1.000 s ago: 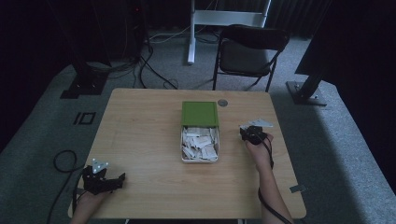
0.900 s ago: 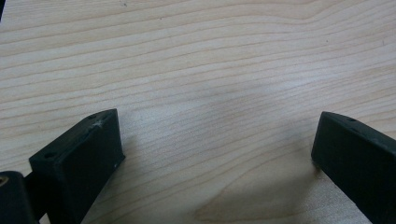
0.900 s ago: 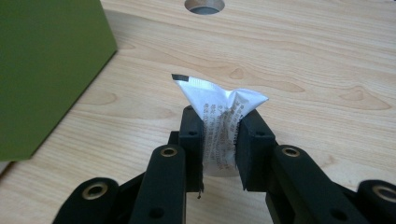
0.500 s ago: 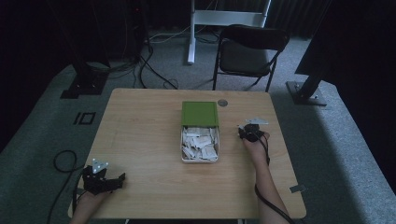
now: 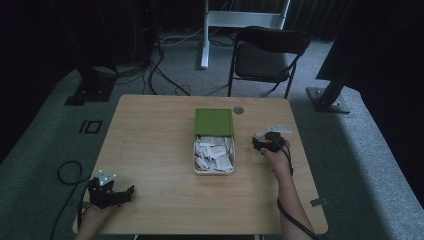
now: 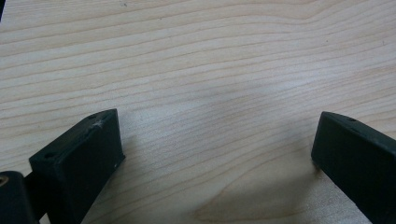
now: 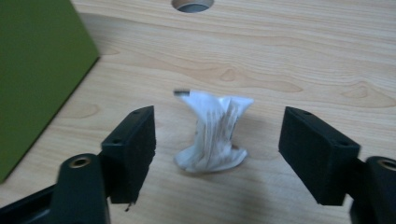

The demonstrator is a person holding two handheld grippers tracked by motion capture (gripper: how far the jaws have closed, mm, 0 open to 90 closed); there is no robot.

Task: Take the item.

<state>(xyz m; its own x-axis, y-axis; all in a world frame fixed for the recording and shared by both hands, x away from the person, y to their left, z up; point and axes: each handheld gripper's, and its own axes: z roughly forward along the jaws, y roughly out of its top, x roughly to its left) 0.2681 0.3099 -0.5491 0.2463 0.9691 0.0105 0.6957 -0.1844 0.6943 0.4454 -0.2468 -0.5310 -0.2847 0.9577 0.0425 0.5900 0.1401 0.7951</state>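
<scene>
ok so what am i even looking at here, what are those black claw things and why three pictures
There is no robot here: a person sits at a wooden table holding a hand-held two-jaw gripper in each hand. The high view looks down from above the person's side. It shows the left gripper near the table's front left corner and the right gripper just right of an open box.

The box has a green lid folded back and is full of small white paper packets.

The other two pictures come from cameras riding on the grippers, looking along their black jaws. In the left gripper view the jaws stand open over bare wood. In the right gripper view the jaws have just been opening: a crumpled white packet lies on the table between them, untouched by either pad. So nothing is held now.
</scene>
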